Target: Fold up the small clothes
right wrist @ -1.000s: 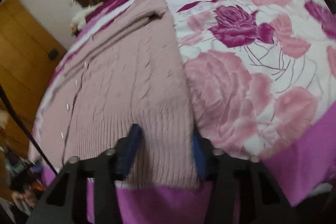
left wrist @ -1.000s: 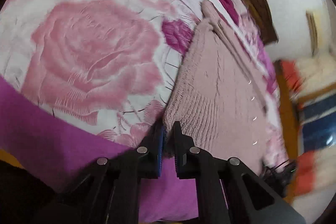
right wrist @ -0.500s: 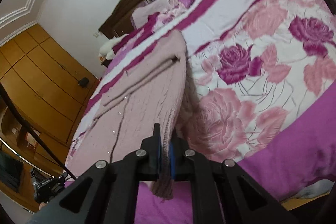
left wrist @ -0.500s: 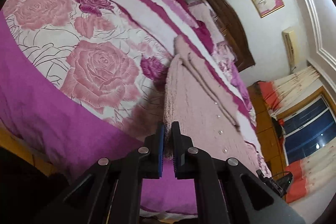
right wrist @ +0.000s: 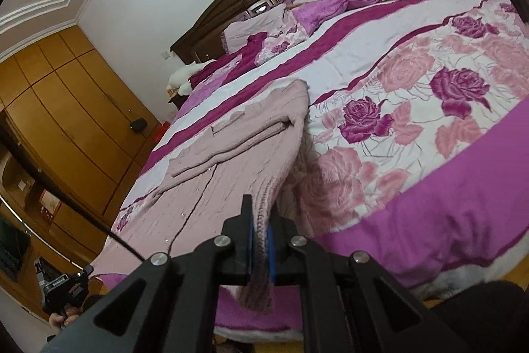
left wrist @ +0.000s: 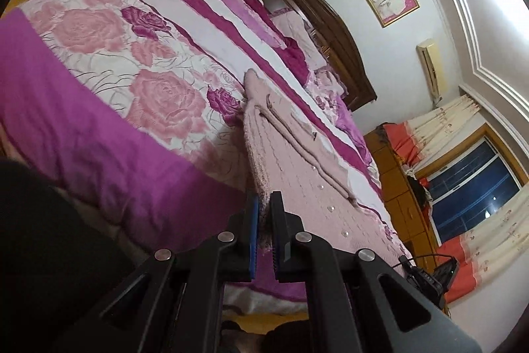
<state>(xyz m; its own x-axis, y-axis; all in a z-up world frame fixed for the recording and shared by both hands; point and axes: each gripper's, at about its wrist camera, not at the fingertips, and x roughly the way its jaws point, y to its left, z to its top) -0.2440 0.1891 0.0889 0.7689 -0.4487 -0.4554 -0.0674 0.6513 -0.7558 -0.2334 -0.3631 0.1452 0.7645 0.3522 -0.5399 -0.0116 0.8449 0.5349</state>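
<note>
We hold pink cardigan (left wrist: 297,174) by hem, one corner each. Left hand-held gripper (left wrist: 263,220) clamped tight on left hem corner; right hand-held gripper (right wrist: 259,234) clamped on right corner, ribbing dangling below pads. Hem raised off bed (right wrist: 429,187), collar end resting flat, sleeves folded across front: likely so bottom half can fold over towards collar.
</note>
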